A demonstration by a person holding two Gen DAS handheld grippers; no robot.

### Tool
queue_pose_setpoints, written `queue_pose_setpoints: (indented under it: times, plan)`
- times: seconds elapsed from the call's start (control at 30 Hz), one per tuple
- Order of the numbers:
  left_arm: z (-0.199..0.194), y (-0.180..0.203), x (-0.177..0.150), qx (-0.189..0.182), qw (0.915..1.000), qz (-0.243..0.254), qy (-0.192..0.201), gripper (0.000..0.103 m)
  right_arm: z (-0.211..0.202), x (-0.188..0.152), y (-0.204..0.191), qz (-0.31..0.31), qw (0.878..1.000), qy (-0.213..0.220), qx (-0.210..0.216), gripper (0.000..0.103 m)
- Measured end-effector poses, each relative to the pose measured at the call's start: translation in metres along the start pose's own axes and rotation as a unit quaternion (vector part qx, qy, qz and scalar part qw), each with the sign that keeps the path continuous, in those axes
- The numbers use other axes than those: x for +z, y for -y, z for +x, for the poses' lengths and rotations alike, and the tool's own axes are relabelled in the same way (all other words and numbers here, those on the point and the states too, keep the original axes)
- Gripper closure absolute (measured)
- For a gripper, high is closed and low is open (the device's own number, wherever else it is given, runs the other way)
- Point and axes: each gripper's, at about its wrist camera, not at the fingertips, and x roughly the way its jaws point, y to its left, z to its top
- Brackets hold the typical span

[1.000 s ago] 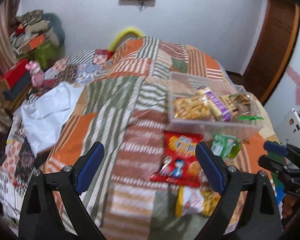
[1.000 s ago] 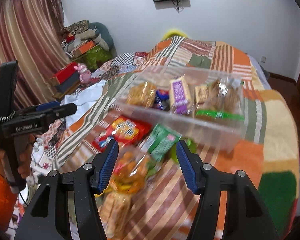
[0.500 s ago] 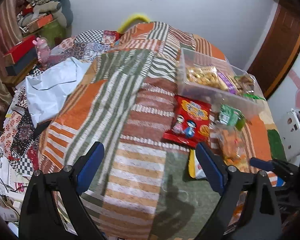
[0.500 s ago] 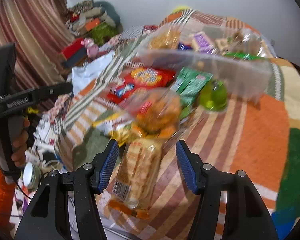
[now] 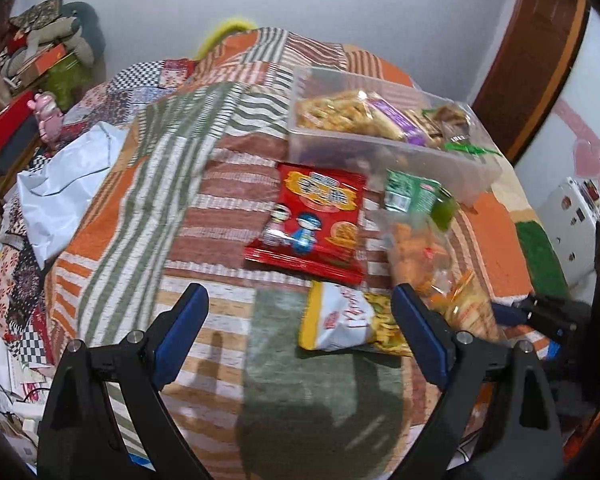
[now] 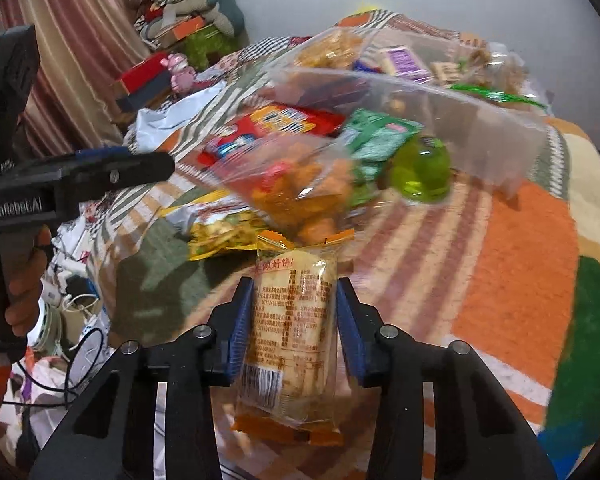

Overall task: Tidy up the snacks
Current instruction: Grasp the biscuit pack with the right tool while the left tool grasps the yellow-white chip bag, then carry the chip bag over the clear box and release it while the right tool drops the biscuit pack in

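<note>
Right hand-held gripper (image 6: 295, 320) clamps the cracker packet (image 6: 290, 336) between its pads.

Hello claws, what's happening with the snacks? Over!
Right claw shut on cracker pack. Left claw open, empty. Clear bin ahead; orange snack bag between.

The right gripper (image 6: 296, 320) angles downward, its blue pads (image 6: 240, 322) pressed against both sides of a cracker pack (image 6: 294, 320) (the jaws are closed on it). The left gripper (image 5: 300, 334) tilts down with its jaws spread wide, nothing between them; a hand (image 6: 26, 280) wraps its handle at far left.
</note>
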Motion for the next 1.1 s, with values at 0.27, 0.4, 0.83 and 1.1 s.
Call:
queue_pose_setpoints:
  times: [0.27,0.4,0.83,1.1]
  plan:
    - [0.026,0.034,-0.011,-0.026,0.9985,0.029,-0.039,0.01,-0.022,0.001,0.03,0.036,0.999,0.03,-0.017,0.069]
    - [0.042,0.044,-0.016,-0.019,0.9972,0.045,-0.056,0.01,-0.027,0.002,0.035,0.043,0.998,0.038,-0.016,0.069]
    - [0.047,0.042,-0.021,-0.027,0.9975,0.055,-0.036,0.042,-0.035,0.007,0.039,0.049,0.997,0.053,-0.016,0.069]
    - [0.011,0.033,-0.012,-0.014,0.9982,0.057,0.011,0.043,-0.048,0.021,0.043,0.055,0.995,0.079,-0.02,0.069]
